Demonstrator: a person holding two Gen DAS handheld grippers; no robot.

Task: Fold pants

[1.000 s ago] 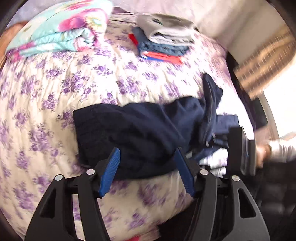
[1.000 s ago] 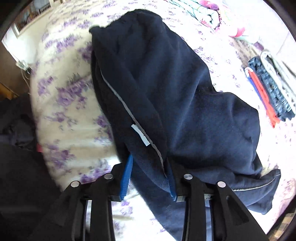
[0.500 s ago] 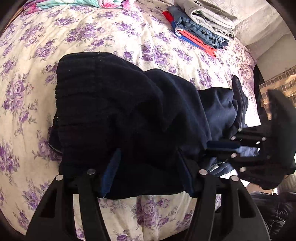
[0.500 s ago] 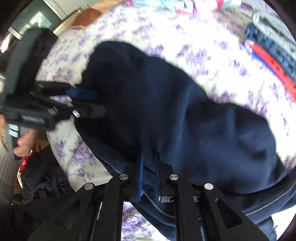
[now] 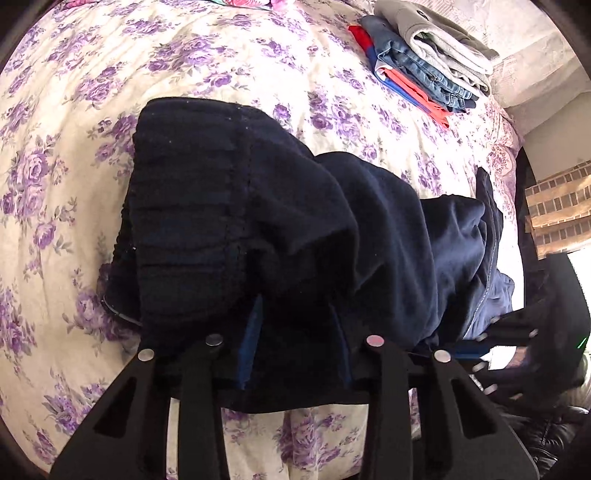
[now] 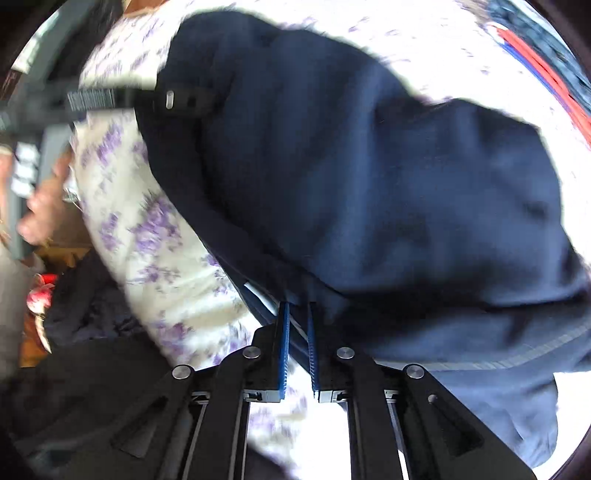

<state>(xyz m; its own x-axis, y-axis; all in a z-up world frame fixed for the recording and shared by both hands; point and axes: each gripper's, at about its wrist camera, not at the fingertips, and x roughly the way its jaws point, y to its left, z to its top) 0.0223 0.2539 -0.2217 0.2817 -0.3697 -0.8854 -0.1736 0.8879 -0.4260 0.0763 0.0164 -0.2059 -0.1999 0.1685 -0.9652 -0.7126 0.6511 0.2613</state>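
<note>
Dark navy fleece pants (image 5: 295, 221) lie bunched on the purple-flowered bedspread (image 5: 74, 147). The left gripper (image 5: 299, 332) stands half-open, fabric draped between its blue pads. The right gripper (image 6: 297, 325) is nearly closed, pinching the pants' edge.

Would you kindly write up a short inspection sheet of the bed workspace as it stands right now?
Surface: floral bedspread, purple on cream.
Job's things: navy pants bunched near the bed's edge, ribbed waistband up.
Clutter: folded clothes stack at the far right; colourful quilt at the far edge.
Grippers: left claw partly open around waistband fabric; right claw shut on the pants' edge.
Cables: nothing seen.
Surroundings: dark clothing pile beside the bed; brick building through a window.
</note>
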